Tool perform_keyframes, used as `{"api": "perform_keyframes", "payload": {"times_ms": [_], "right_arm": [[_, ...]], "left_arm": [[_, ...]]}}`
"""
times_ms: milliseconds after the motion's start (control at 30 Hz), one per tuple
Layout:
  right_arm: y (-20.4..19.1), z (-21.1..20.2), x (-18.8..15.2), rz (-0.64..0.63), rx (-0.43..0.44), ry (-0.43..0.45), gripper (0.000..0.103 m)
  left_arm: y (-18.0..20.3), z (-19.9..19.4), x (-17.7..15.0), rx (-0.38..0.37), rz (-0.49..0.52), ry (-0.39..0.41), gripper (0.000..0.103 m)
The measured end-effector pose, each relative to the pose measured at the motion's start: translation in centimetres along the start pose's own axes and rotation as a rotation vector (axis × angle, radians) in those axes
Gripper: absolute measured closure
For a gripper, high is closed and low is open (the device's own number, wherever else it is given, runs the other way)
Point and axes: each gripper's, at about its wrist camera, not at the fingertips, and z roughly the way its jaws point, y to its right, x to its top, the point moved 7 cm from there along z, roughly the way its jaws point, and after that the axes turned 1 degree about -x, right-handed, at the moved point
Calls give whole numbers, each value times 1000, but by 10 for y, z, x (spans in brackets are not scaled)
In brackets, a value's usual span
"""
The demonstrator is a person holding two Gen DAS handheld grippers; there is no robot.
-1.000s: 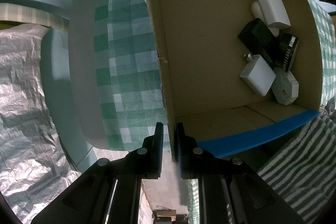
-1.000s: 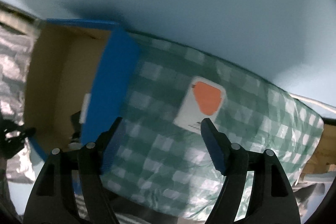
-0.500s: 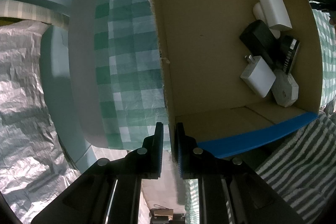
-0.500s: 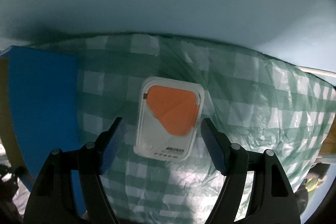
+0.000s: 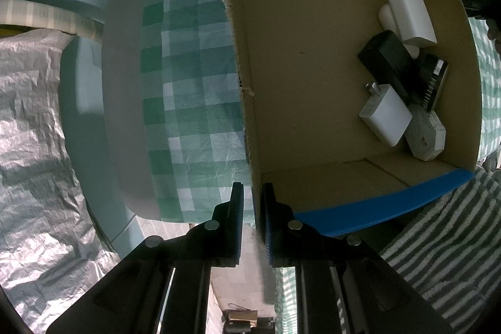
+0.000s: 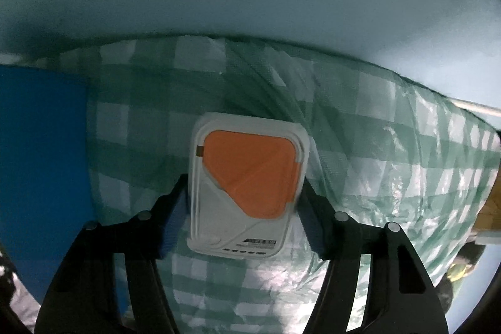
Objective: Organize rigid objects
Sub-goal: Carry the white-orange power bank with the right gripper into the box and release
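right claw pointing down, closing around orange-faced device; left claw clamping box wall

Left gripper: points steeply down, jaws nearly together, clamped on thin box wall that runs between pads. Right gripper: points steeply down, jaws closing, device between blue pads, each pad at or just beside device's side edge; firm contact not clear.

White device with orange face — flat on checked cloth
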Motion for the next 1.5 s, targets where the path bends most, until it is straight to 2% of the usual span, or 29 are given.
{"api": "perform_keyframes", "payload": {"times_ms": [133, 333, 633, 800, 833, 1100, 1267, 1500], "right_arm": [[-6, 0, -7, -44, -20, -4, 40], [-15, -14, -31, -113, -7, 1, 41], [-26, -43, -56, -170, 47, 35, 41], [-38, -74, -68, -204, 94, 76, 41], [-40, -81, -60, -211, 99, 80, 41], [-84, -140, -68, -326, 154, 133, 41], [-114, -156, -63, -392, 171, 154, 41], [-158, -145, -68, -494, 178, 136, 41]], "left_arm": [[0, 1, 0, 1, 3, -3, 90], [0, 1, 0, 2, 4, -2, 90], [2, -1, 3, 3, 11, 0, 90], [4, -1, 4, 7, 16, 1, 90], [4, -1, 4, 7, 19, 1, 90], [4, -2, 4, 8, 19, 8, 90], [4, -3, 4, 7, 17, 11, 90], [4, -3, 4, 7, 11, 17, 90]]}}
